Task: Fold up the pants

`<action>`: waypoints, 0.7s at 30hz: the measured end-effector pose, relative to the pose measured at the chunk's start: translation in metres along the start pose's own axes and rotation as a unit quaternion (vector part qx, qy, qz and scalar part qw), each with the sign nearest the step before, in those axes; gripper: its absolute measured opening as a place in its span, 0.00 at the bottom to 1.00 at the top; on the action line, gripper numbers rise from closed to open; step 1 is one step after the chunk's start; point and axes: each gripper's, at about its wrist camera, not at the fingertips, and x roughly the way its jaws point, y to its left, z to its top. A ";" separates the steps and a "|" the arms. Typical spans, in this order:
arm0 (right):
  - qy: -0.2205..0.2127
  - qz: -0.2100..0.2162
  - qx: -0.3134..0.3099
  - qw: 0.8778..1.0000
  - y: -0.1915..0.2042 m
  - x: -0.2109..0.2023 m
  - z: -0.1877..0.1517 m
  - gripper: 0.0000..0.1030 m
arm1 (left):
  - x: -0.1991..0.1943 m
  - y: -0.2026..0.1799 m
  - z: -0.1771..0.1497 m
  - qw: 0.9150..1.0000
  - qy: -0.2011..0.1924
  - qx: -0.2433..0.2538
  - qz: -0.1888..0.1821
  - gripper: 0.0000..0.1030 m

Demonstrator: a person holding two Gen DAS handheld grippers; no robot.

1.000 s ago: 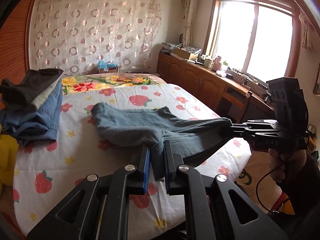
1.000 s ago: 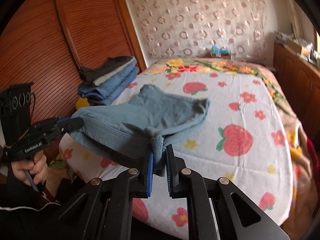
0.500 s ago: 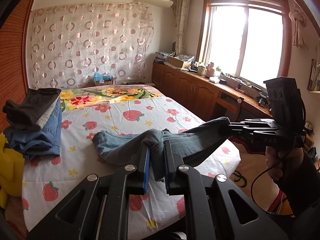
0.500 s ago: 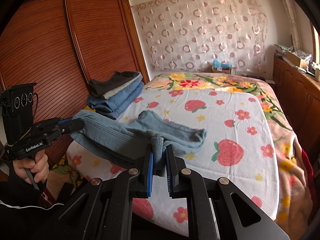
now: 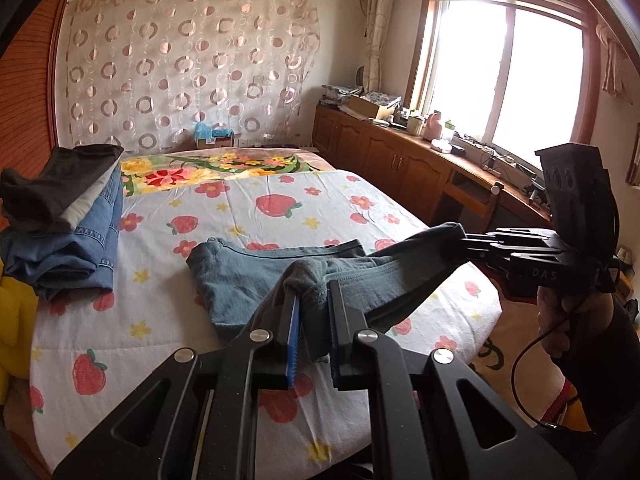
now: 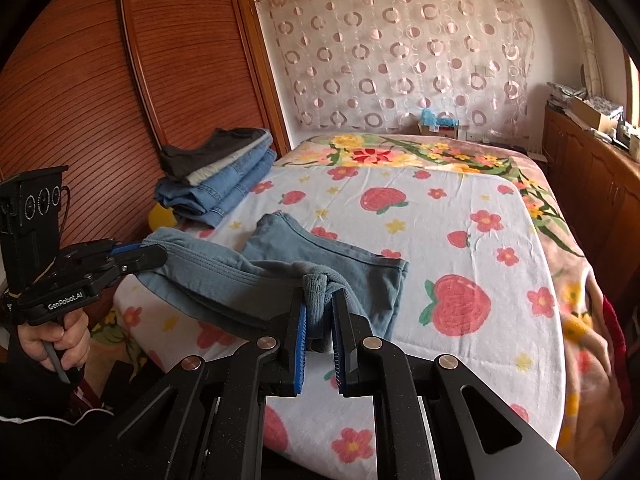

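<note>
Stack of folded denim (image 5: 68, 240) at bed's left edge, dark garment on top. Blue-grey pants (image 5: 256, 280), soft and creased, lie partly on strawberry-print bedspread (image 5: 168, 320). Left gripper (image 5: 312, 312) clamps one bunched edge; right gripper (image 6: 320, 320) clamps the other. Only left view shows window (image 5: 508, 80); only right view, ribbed wooden wardrobe (image 6: 120, 100).

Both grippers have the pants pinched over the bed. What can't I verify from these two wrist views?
- Pants underside: hidden by their own top layer, both views.
- Pinched edge: buried between the left gripper and right gripper pads.
- Folded stack count: lower layers covered.
- Countertop clutter: too small, backlit.
</note>
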 end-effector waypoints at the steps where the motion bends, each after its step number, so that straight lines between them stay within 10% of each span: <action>1: 0.001 -0.001 -0.001 1.000 0.000 0.003 0.002 0.11 | 0.002 0.000 0.000 1.000 0.001 0.000 0.001 0.12; 21: 0.032 -0.008 0.003 0.999 -0.018 0.065 0.024 0.11 | 0.056 0.029 0.013 0.999 0.033 -0.012 0.016 0.13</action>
